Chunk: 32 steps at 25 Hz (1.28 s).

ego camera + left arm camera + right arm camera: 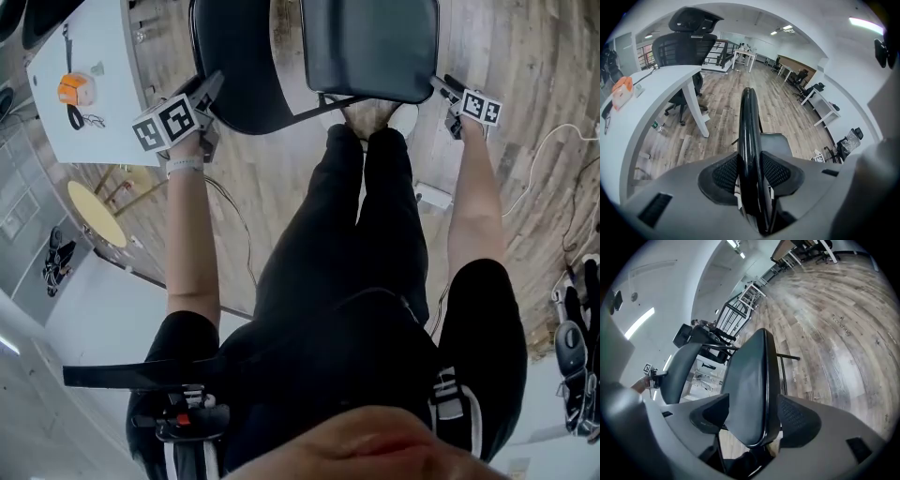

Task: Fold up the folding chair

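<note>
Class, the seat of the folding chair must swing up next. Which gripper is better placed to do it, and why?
Right. The right gripper straddles the seat edge with open jaws, so it probably only needs to close and lift. The left gripper is clamped on the backrest, steadying it.

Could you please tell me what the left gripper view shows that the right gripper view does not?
Only the left gripper view: the left claw shut on the backrest's thin edge, and a white desk carrying an orange object. Only the right gripper view: the right claw, open, with the seat standing between its jaws. Both show backrest, seat and the wooden floor.
</note>
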Tool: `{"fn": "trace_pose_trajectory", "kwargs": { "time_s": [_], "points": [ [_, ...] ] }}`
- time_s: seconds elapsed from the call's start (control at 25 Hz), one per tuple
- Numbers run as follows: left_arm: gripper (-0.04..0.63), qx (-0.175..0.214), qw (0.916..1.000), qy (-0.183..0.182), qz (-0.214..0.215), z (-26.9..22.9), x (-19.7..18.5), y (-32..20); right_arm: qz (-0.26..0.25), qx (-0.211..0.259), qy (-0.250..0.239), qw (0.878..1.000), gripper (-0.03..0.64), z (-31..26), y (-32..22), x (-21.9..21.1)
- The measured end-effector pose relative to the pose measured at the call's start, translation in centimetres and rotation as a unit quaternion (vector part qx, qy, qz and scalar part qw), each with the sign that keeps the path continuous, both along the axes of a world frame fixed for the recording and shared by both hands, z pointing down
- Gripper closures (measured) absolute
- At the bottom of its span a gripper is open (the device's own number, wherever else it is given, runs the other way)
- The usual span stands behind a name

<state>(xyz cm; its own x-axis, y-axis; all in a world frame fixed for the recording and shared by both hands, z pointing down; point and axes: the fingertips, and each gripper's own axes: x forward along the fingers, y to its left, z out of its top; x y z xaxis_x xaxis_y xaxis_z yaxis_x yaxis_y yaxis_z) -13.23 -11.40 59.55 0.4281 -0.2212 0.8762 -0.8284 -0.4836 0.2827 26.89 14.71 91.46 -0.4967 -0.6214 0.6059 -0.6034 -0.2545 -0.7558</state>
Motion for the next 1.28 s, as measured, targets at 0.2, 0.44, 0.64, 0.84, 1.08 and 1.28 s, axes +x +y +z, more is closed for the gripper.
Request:
{"fn": "trace_pose_trajectory", "kwargs": {
  "time_s": [0.2, 0.44, 0.64, 0.84, 1.08, 1.28],
  "points": [
    [0.446, 0.003, 1.0, -0.007, 0.003, -0.1, 0.0, -0.1, -0.019, 0.003, -0.023, 1.0, 0.313, 3.0, -1.0, 0.0],
    [0.446, -0.01, 0.9999, -0.003, 0.003, 0.0, 0.1, 0.1, -0.02, 0.012, -0.085, 0.996, 0.313, 5.1, -2.0, -0.3],
    [0.446, -0.015, 0.9999, -0.004, 0.006, 0.0, 0.1, -0.2, -0.041, 0.021, -0.123, 0.991, 0.313, 5.5, -3.5, -1.3],
    [0.446, -0.02, 0.9997, -0.007, 0.01, 0.1, 0.0, -0.4, -0.075, 0.022, -0.162, 0.984, 0.314, 5.6, -4.5, -1.9],
    [0.451, -0.026, 0.9995, -0.012, 0.01, 0.3, -0.4, -0.3, -0.088, -0.023, -0.154, 0.984, 0.33, 6.6, -3.8, -1.7],
    [0.453, -0.036, 0.999, -0.022, 0.012, 0.3, -0.6, -0.3, -0.088, -0.007, -0.166, 0.982, 0.331, 6.3, -3.8, -1.9]
  ]
}}
